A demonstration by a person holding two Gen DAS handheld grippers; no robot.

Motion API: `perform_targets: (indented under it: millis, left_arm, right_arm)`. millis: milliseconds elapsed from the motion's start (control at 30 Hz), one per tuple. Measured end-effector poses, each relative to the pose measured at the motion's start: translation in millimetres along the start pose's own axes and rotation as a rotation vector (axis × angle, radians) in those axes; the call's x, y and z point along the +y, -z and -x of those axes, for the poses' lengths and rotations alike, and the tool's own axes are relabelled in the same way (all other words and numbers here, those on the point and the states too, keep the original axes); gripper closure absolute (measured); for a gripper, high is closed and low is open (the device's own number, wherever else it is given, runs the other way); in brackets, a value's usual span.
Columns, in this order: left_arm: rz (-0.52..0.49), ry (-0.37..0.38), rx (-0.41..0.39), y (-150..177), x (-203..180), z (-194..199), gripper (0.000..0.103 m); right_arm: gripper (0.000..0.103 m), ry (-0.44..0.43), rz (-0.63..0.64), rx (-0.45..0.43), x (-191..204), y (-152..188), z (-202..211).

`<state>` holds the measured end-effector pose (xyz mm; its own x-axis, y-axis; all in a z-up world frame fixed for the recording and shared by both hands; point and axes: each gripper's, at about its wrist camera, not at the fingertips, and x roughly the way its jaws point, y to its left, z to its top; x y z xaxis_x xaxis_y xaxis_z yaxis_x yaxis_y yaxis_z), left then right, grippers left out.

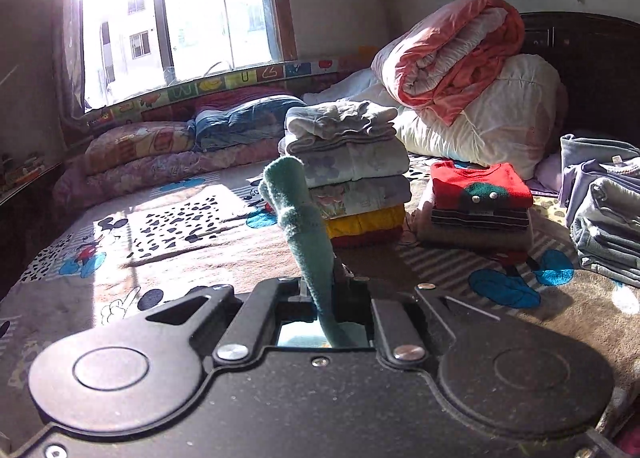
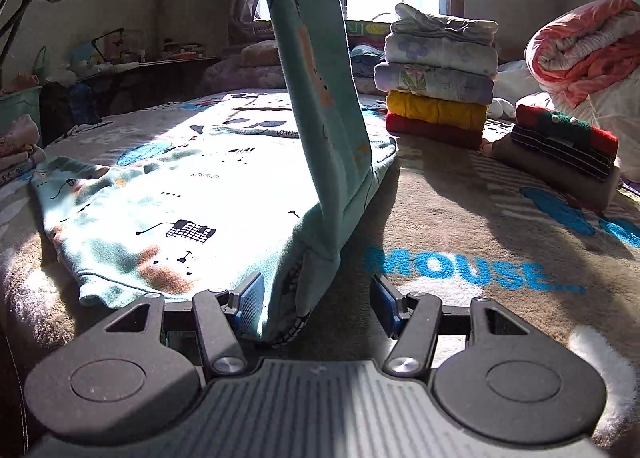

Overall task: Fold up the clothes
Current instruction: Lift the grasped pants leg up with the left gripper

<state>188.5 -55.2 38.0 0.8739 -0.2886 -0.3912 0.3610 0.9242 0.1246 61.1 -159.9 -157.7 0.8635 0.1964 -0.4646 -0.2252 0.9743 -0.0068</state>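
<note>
Our right gripper had its blue pads spread apart, low on the bed blanket. The near corner of the teal printed garment sat between the pads, touching the left one; the right pad stood clear of it. Our left gripper was clamped tight on a bunched teal strip of cloth that rose out of its closed tongs.

Taking the garment as landmark: most of it lay flat on the blanket, with one flap lifted steeply along its right edge and running out of the top of the right wrist view. Right of that fold we saw bare blanket with blue "MOUSE" lettering, open room up to the stacks. Left of it, the blanket ran on to the bed edge.

Beyond the garment's far right stood a tall folded stack, yellow and red at the bottom. Just right of that was a shorter stack topped by a red sweater. Behind those lay a rolled pink quilt on a white quilt. A grey-lilac pile sat farther right. Pillows lined the sunlit window behind.
</note>
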Motion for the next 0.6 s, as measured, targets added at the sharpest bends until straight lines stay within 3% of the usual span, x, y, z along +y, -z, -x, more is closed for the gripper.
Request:
perform_targets:
  millis: [333,600]
  left_arm:
    - [0.17,0.016,-0.094,41.8,71.7,28.8,0.099]
    - [0.321,0.023,-0.09,91.8,116.9,14.5,0.098]
  right_arm:
    - [0.052,0.084,0.164,-0.05,19.4,9.6,14.6]
    - [0.058,0.044,0.042,-0.016,0.0,12.0,14.6]
